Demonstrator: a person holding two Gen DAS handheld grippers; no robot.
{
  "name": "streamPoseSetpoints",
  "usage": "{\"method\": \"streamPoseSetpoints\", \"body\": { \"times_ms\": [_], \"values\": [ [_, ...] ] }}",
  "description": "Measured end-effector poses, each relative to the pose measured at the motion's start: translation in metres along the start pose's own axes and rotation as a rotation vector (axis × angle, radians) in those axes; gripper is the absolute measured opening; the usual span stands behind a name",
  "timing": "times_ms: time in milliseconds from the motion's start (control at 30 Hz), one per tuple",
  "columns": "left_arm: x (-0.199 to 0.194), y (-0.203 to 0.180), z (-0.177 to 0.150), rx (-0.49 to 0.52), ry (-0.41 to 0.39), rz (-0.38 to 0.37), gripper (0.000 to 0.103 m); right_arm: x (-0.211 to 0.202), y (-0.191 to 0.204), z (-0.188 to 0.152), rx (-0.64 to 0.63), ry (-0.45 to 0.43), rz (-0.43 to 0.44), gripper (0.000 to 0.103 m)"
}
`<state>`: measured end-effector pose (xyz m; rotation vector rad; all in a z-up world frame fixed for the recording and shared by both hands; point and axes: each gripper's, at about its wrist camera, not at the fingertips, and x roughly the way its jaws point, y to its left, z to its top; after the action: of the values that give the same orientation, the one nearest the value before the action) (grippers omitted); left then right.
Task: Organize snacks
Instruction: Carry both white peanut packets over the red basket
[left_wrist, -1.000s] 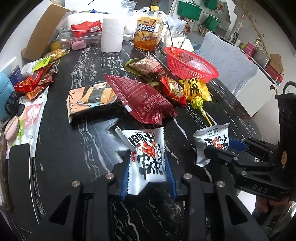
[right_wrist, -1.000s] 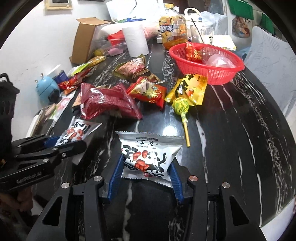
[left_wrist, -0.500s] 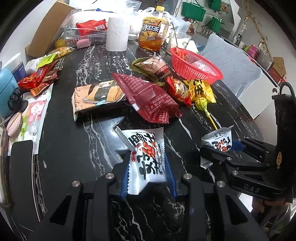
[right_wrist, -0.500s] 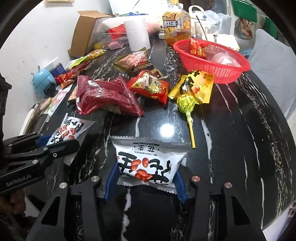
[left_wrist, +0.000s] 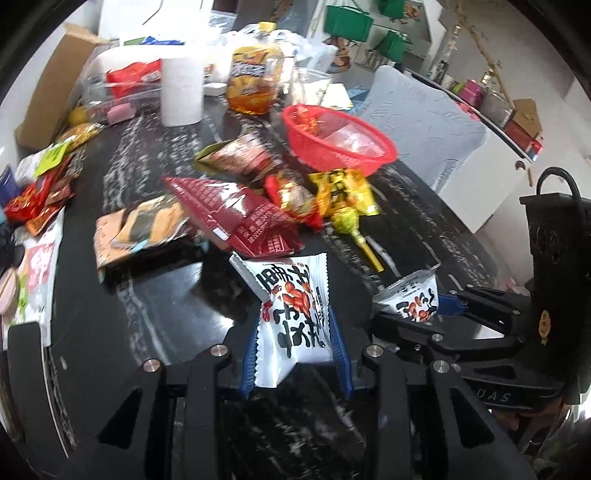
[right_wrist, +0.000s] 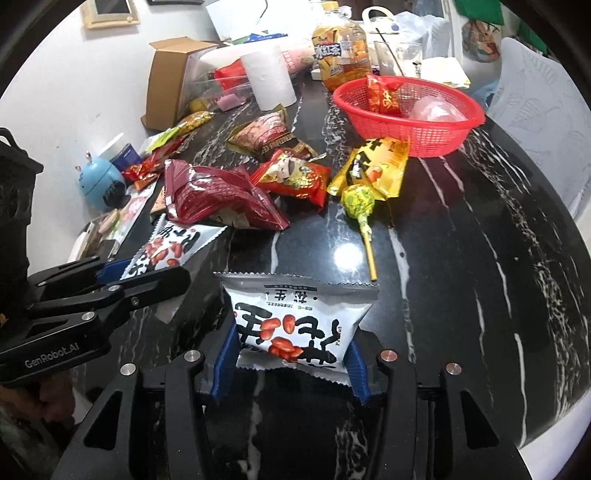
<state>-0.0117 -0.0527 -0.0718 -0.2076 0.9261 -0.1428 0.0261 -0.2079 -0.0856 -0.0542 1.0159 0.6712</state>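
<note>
Each gripper's jaws are closed on a white peanut packet: the left gripper (left_wrist: 293, 356) pinches one packet (left_wrist: 295, 310), the right gripper (right_wrist: 291, 363) the other packet (right_wrist: 295, 325), both just above the worktop (right_wrist: 461, 258). Beyond lie a lollipop (right_wrist: 358, 203), loose snacks and a red basket (right_wrist: 410, 122).

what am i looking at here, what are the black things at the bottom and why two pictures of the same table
The black things are two hand-held claws, one in each of a person's hands; no robot arm is involved. Each claw carries a wide-angle camera looking along its fingers, so you get two views of one dark marble table.

The left claw is shut on a white peanut packet. The right claw is shut on a second white peanut packet. Each claw also shows at the edge of the other's picture.

On the table lie loose snack bags, a lollipop, a paper roll, a drink bottle and a red basket already holding a few items.
</note>
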Motion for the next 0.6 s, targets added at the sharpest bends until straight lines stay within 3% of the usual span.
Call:
{"method": "streamPoseSetpoints", "body": {
  "times_ms": [600],
  "values": [
    [-0.007, -0.054, 0.066, 0.198, -0.11, -0.071, 0.033, -0.052, -0.023, 0.031, -0.003, -0.147, -0.065, 0.05]
  ]
}}
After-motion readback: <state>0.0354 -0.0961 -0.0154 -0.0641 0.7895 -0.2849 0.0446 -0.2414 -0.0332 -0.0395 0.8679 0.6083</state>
